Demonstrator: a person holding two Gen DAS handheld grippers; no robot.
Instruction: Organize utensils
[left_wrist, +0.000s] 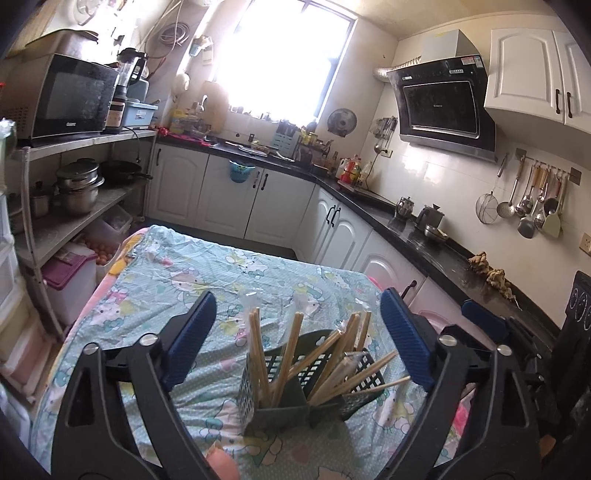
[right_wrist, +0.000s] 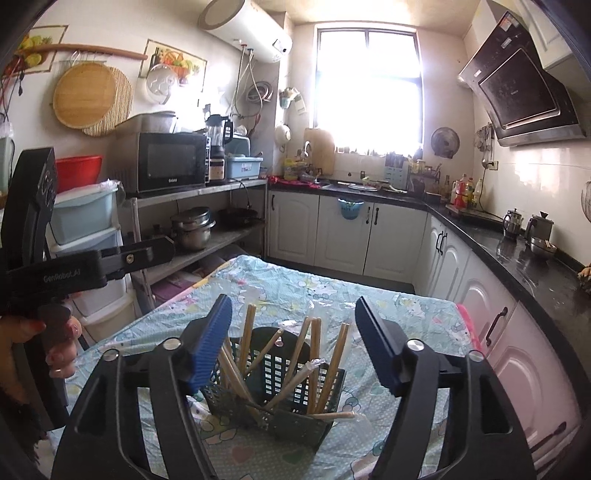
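The left gripper is held wide apart, nothing between its blue pads, with the dark green utensil basket framed in the gap just beyond the fingertips. The right gripper is likewise spread wide and carries nothing; the same basket is seen centred between its pads. Both tools appear to be poised over the basket rather than touching it, probably so that its contents can be checked or a stray piece reached.

The basket is a slotted plastic holder, set upright on a table covered by a pale blue cartoon-print cloth. It seems to be divided into compartments, though the partitions are only partly visible. Many wooden chopsticks are stood in it, handles down, leaning outward at different angles. Some are bunched at the left, others fan to the right. At least one chopstick is still sheathed in a clear plastic wrapper. One wrapped piece is laid almost flat across the near right corner of the basket, and it is judged the least tidy item.

In the right wrist view, the left tool's handle is seen gripped by a hand at the far left. Beyond the table, white cabinets and a dark counter are ranged under a bright window.
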